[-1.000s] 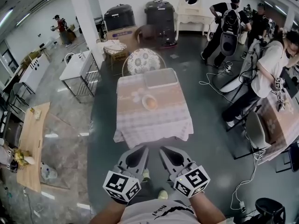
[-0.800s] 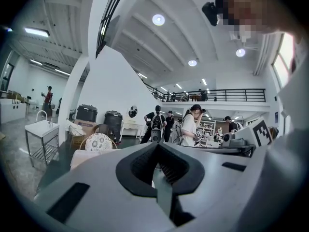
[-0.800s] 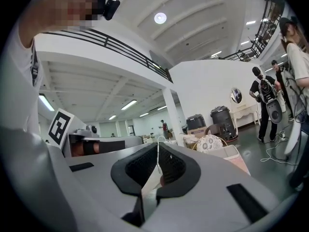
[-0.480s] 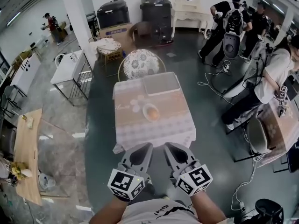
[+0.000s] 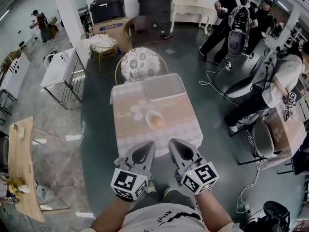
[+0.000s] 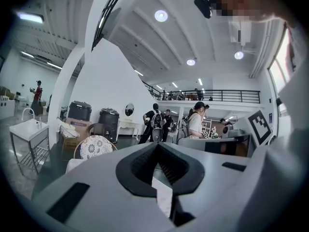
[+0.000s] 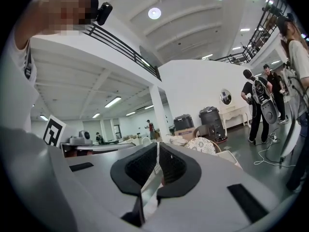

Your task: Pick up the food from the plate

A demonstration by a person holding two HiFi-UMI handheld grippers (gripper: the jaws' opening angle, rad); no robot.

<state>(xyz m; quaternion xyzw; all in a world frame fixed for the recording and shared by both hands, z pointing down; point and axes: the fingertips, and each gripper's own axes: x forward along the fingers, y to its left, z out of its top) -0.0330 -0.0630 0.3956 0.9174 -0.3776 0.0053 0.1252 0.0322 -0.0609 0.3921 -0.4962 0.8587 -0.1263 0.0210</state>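
A small square table (image 5: 130, 129) with a pale patterned cloth stands just ahead of me. On it lies a white plate (image 5: 148, 115) holding a round orange-tan piece of food (image 5: 157, 122). Behind the plate sits a flat grey tray (image 5: 165, 87). My left gripper (image 5: 150, 143) and right gripper (image 5: 172, 141) hover side by side at the table's near edge, short of the plate, both shut and holding nothing. The left gripper view shows the left gripper (image 6: 157, 145) with its jaws together. In the right gripper view the right gripper (image 7: 157, 144) is likewise shut.
A floral-backed chair (image 5: 140, 64) stands behind the table. Several people (image 5: 270, 88) and floor cables (image 5: 217, 81) are to the right, beside another clothed table (image 5: 285, 134). A white sink stand (image 5: 58, 71) and a wooden table (image 5: 19, 163) are at the left, with black bins (image 5: 154, 6) at the back.
The table and plate have come closer, down the view, until the grippers' tips reach its near edge. Both grippers stay shut, side by side.
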